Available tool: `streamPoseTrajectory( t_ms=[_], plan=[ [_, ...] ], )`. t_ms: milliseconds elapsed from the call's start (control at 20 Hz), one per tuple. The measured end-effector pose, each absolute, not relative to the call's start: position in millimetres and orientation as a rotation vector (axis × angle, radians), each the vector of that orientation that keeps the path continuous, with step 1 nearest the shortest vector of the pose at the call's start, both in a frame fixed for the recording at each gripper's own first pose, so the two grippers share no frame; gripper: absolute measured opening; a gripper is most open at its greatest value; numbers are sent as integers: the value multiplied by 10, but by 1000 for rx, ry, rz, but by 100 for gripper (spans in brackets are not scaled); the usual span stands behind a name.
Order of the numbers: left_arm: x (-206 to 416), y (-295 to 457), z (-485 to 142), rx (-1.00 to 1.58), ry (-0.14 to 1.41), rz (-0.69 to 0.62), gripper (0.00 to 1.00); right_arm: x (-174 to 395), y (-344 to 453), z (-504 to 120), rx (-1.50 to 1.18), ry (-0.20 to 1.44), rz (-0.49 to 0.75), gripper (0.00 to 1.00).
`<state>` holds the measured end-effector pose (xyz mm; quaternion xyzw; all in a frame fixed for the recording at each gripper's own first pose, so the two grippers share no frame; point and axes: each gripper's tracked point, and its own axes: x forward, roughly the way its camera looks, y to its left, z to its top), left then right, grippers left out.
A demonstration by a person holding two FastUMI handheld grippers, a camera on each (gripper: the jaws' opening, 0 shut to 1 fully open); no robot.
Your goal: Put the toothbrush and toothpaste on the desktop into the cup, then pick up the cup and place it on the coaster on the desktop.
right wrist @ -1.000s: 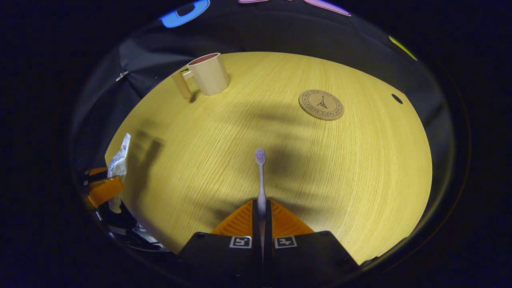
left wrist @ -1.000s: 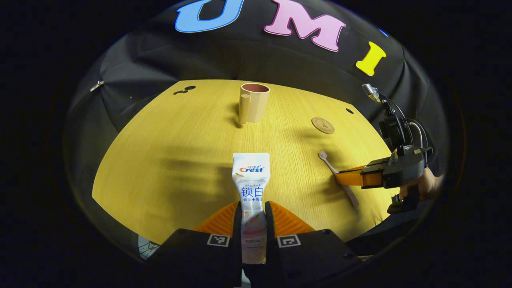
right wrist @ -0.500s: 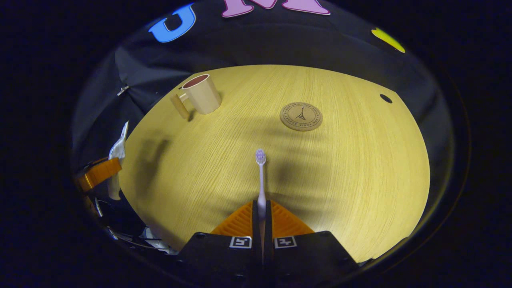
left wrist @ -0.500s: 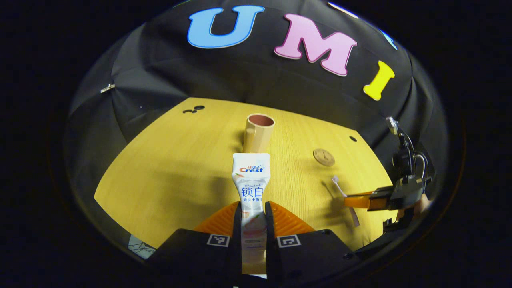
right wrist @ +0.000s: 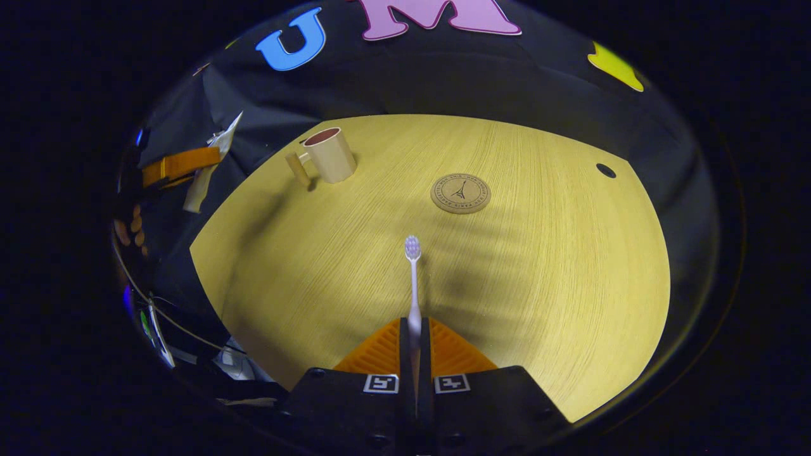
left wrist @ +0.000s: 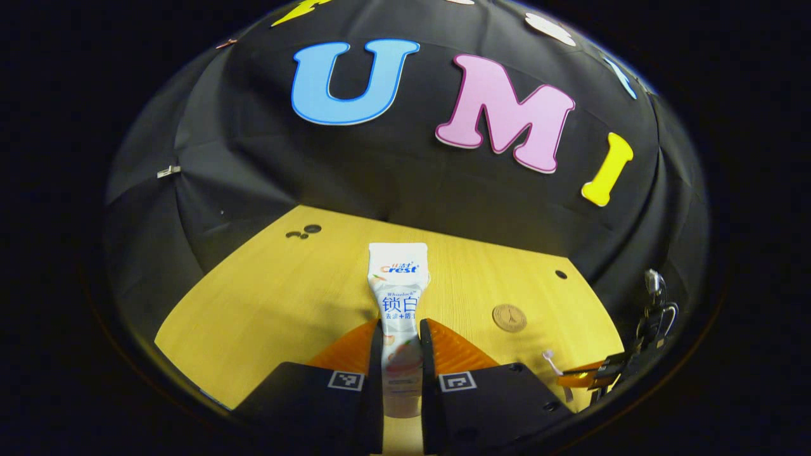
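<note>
my left claw (left wrist: 402, 335) clamped on toothpaste (left wrist: 398, 297), up off the desk (right wrist: 538, 266) | my right claw (right wrist: 414, 329) clamped on toothbrush (right wrist: 413, 278), head toward coaster (right wrist: 460, 193) | cup (right wrist: 329, 156) upright, left of coaster

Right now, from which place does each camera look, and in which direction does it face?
Left gripper view: rides on the left gripper, raised, facing the booth wall; its fingers hold the toothpaste.
Right gripper view: rides on the right gripper, looking down over the desktop toward the cup; its fingers hold the toothbrush.
Shared: coaster, desktop, each other's gripper.
</note>
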<state>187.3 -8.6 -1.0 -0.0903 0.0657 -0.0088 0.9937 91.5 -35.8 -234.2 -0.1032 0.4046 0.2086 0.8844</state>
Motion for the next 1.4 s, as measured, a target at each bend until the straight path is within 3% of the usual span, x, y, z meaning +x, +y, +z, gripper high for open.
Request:
streamPoseTrajectory(
  t_ms=[250, 300, 600, 850, 1300, 1350, 1400],
  plan=[
    [2395, 46, 613, -118, 9, -55, 28, 911, -214, -2183, -113, 830, 403, 6],
    [2520, 42, 697, -110, -7, -68, 24, 933, -212, -2180, -108, 821, 390, 6],
    [3183, -107, 893, -55, -104, -211, 28, 1025, -206, -2183, -61, 825, 342, 6],
    [3636, -123, 749, -85, -118, -316, 28, 1089, -237, -2259, -75, 840, 320, 6],
    [3957, -78, 332, -85, -52, -331, 32, 1128, -72, -2390, -59, 840, 300, 6],
    [3953, -78, 274, -78, -46, -333, 28, 1138, -37, -2398, -57, 840, 302, 6],
    [3950, -85, 230, -75, -39, -336, 33, 1141, -4, -2400, -52, 840, 304, 6]
  ],
)
